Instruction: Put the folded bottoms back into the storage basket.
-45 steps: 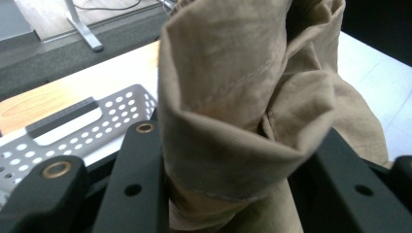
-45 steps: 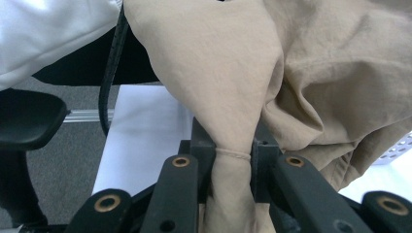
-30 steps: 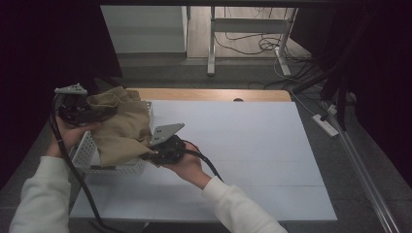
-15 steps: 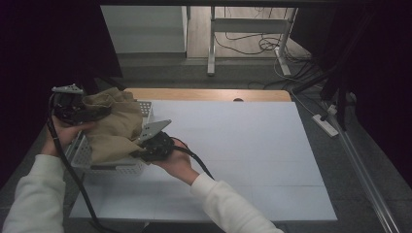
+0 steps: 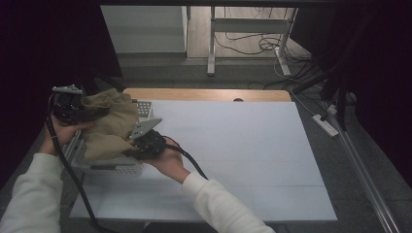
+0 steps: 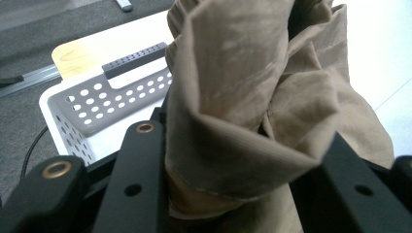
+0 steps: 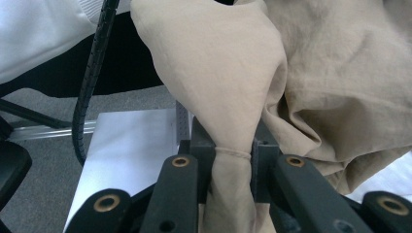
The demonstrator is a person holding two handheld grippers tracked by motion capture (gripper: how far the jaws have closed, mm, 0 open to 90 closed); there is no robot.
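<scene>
A crumpled tan cloth point(image 5: 109, 128) hangs bunched over a grey perforated basket point(image 5: 114, 167) at the table's left edge. My left gripper point(image 5: 94, 112) is shut on the cloth's far left part; in the left gripper view a thick fold of the cloth point(image 6: 243, 111) is pinched between the black jaws. My right gripper point(image 5: 131, 148) is shut on the cloth's near right edge; in the right gripper view a hemmed corner of the cloth point(image 7: 232, 160) is squeezed between the two pads, with the rest billowing above.
The basket point(image 6: 97, 104) has a dark handle bar on its far rim. White table top point(image 5: 243, 155) stretches to the right; a wooden strip point(image 5: 209, 94) runs along its far edge. Black cables trail from both grippers toward the near edge.
Both hands have carried the cloth leftward, so it now hangs over the basket. The right gripper has moved left and slightly nearer the basket.
</scene>
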